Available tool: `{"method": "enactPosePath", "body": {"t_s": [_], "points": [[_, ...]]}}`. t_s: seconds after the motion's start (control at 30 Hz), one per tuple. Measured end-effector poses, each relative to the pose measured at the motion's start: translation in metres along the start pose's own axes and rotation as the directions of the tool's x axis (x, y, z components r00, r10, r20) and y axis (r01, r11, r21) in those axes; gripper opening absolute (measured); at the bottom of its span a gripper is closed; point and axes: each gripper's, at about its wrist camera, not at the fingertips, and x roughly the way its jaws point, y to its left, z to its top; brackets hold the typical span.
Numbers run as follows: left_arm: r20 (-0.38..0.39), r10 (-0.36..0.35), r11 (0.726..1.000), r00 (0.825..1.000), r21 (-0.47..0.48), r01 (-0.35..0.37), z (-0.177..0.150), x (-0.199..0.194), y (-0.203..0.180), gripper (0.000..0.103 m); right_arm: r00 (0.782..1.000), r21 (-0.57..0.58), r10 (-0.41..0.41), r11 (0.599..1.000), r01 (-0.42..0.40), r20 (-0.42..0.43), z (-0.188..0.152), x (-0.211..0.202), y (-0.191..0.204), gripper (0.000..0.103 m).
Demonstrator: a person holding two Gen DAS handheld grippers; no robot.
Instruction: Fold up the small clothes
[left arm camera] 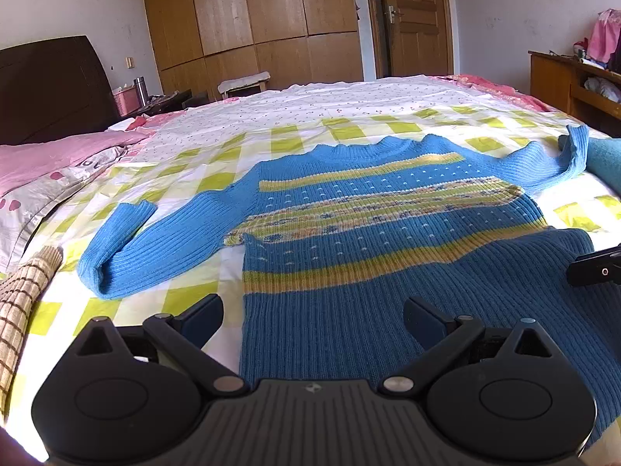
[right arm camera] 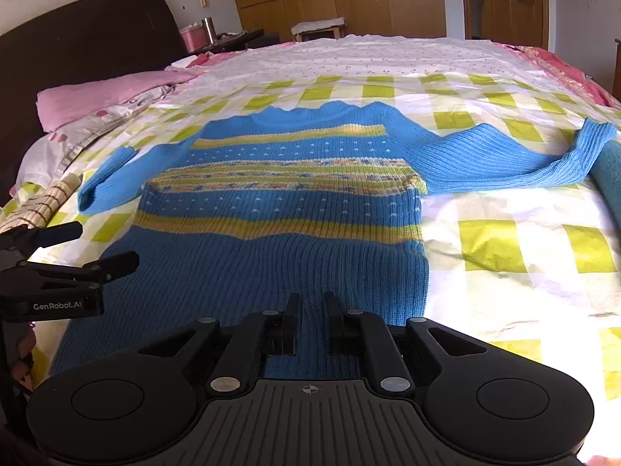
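Note:
A small blue knit sweater (left arm camera: 349, 233) with yellow and patterned stripes lies flat on the bed, hem nearest me, both sleeves spread out. It also shows in the right wrist view (right arm camera: 279, 209). My left gripper (left arm camera: 312, 316) is open over the hem's left corner, its fingers apart and holding nothing. My right gripper (right arm camera: 312, 310) hovers over the hem near the right corner, its fingers (right arm camera: 293, 310) close together with a narrow gap; sweater fabric shows in that gap but I cannot tell if it is pinched. The left gripper appears at the left of the right wrist view (right arm camera: 99, 248).
The bed has a yellow-and-white checked sheet (right arm camera: 504, 240). Pink pillows (left arm camera: 58, 155) lie at the left by the dark headboard. A brown checked cloth (left arm camera: 23, 303) lies at the near left. A teal item (left arm camera: 605, 159) lies at the right sleeve's end.

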Motion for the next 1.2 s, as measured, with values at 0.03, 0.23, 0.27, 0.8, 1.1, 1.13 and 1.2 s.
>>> {"method": "enactPosePath", "body": {"t_s": [0.03,0.23,0.27,0.8,1.1,1.13,1.2], "points": [[-0.001,-0.001,1.0,1.0,0.002,0.001,0.0,0.001,-0.001,0.103,1.0,0.004,0.0,1.0,0.0,0.0,0.0,0.0,-0.002,0.013],[-0.01,-0.004,1.0,1.0,0.009,0.004,0.003,0.007,-0.004,0.103,1.0,0.018,-0.006,1.0,0.006,0.006,0.004,0.002,-0.009,0.013],[-0.01,-0.003,1.0,1.0,0.011,0.003,0.004,0.008,-0.005,0.103,1.0,0.023,-0.006,1.0,0.006,0.008,0.005,0.003,-0.011,0.013],[-0.003,-0.004,0.999,1.0,0.033,0.004,0.009,0.011,-0.014,0.103,0.999,0.061,-0.02,0.998,0.019,0.026,0.009,0.004,-0.028,0.019],[0.003,-0.013,0.998,1.0,0.054,0.013,0.015,0.013,-0.024,0.103,0.998,0.083,-0.034,0.996,0.03,0.043,0.012,0.002,-0.042,0.019],[0.003,-0.015,0.998,1.0,0.057,0.015,0.016,0.014,-0.025,0.103,0.998,0.089,-0.036,0.996,0.032,0.046,0.013,0.002,-0.044,0.019],[0.002,-0.018,0.998,1.0,0.063,0.018,0.018,0.016,-0.028,0.103,0.998,0.1,-0.041,0.994,0.036,0.05,0.015,0.001,-0.049,0.019]]}}
